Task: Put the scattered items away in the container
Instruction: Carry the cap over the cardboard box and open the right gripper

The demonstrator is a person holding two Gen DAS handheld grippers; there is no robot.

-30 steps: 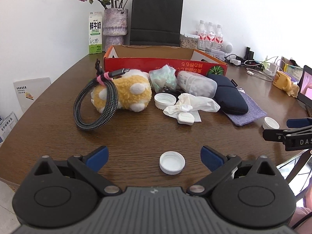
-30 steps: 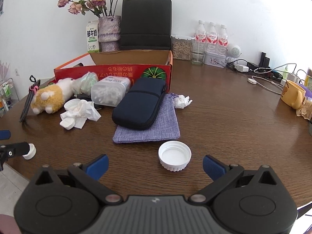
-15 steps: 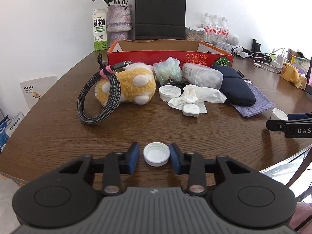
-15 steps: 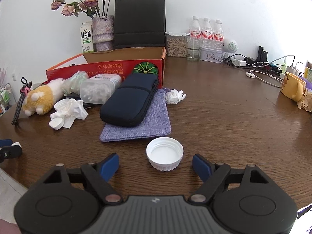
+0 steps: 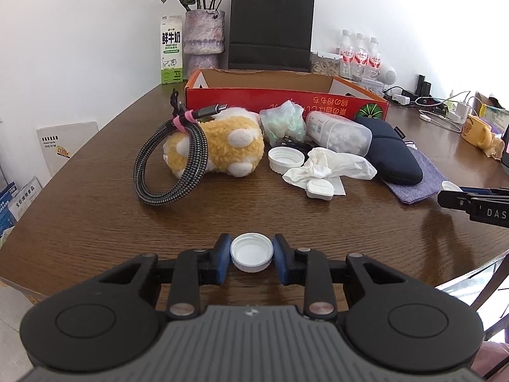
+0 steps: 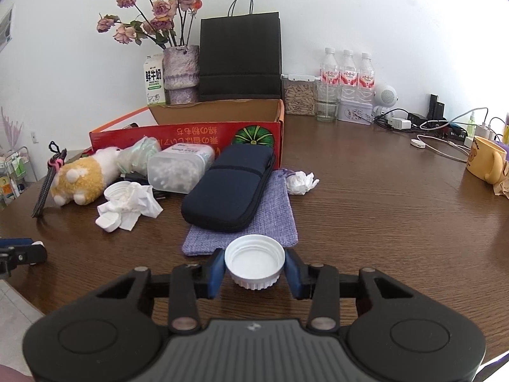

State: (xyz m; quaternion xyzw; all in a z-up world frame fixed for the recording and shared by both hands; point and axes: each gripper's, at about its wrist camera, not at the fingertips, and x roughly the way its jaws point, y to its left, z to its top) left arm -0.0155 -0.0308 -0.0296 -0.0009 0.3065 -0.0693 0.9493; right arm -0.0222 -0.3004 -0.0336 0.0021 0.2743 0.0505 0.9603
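White plastic sits in both of your tongs. Your left tongs (image 5: 251, 259) are clamped on a small cap (image 5: 252, 252), its open side up, the blue pads (image 5: 223, 256) pressing it from either side, low over the worktop (image 5: 95, 222) near its front edge.

Your right tongs (image 6: 254, 269) hold a wider cap (image 6: 254, 261) between them — the jaws are closing, and the pads (image 6: 216, 270) touch its ribbed rim on both sides. That cap lies just in front of a purple pouch (image 6: 270, 219), open side up.

Well beyond both tongs stands the red box (image 5: 286, 98), its top open. Against its near wall the rest is heaped: a plush (image 5: 222, 149) with a coiled cable (image 5: 171, 172) leaning on it, a third cap (image 5: 285, 158), crumpled tissue (image 5: 337, 167), a clear tub (image 5: 340, 135) and a dark case (image 5: 394, 159) lying on the pouch. A second tissue ball (image 6: 300, 182) sits apart, just right of the pouch.
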